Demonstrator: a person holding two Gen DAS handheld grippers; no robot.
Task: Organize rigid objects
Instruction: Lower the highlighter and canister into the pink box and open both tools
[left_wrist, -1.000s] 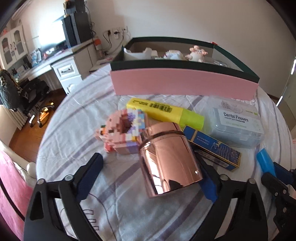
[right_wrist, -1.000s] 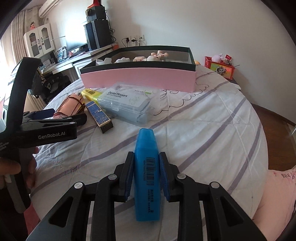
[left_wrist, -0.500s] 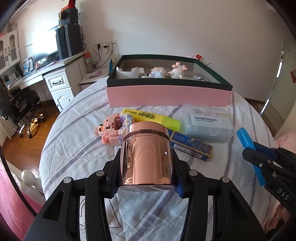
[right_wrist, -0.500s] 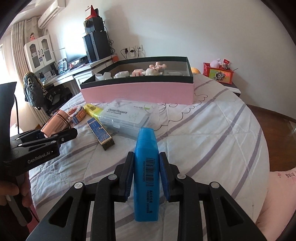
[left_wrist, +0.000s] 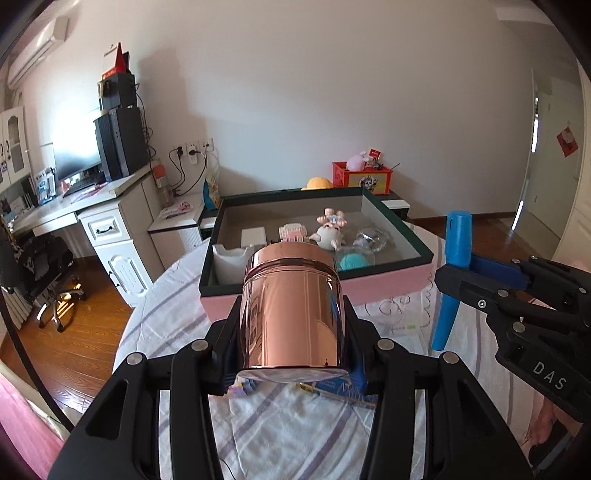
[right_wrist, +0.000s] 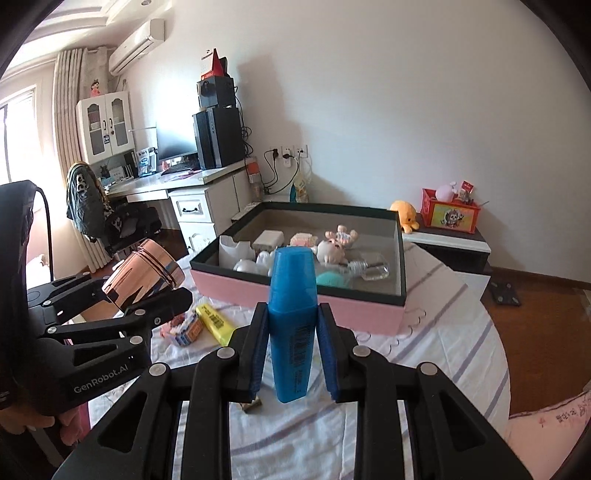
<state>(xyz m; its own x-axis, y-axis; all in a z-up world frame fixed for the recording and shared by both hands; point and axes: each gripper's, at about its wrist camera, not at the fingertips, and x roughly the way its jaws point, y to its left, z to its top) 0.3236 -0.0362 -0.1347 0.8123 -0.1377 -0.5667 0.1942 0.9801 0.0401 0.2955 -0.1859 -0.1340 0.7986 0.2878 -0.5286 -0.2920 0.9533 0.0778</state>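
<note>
My left gripper (left_wrist: 291, 314) is shut on a shiny rose-gold tin (left_wrist: 291, 310) and holds it in the air above the table, in front of the pink box (left_wrist: 388, 288). The tin also shows in the right wrist view (right_wrist: 144, 273). My right gripper (right_wrist: 291, 325) is shut on a blue highlighter (right_wrist: 292, 325), also lifted; it shows at the right of the left wrist view (left_wrist: 452, 273). The open pink box (right_wrist: 295, 295) with a dark rim holds several small toys and white items.
A yellow highlighter (right_wrist: 216, 325) and a pink block figure (right_wrist: 183, 330) lie on the striped tablecloth (right_wrist: 424, 362) before the box. A dark blue carton edge (left_wrist: 332, 387) shows under the tin. A desk (right_wrist: 192, 184) and a chair (right_wrist: 96, 218) stand beyond the round table's left edge.
Both grippers have risen and tilted up with their objects. The left gripper closed on the tin a second ago and lifted it toward the box. The box interior now shows.
</note>
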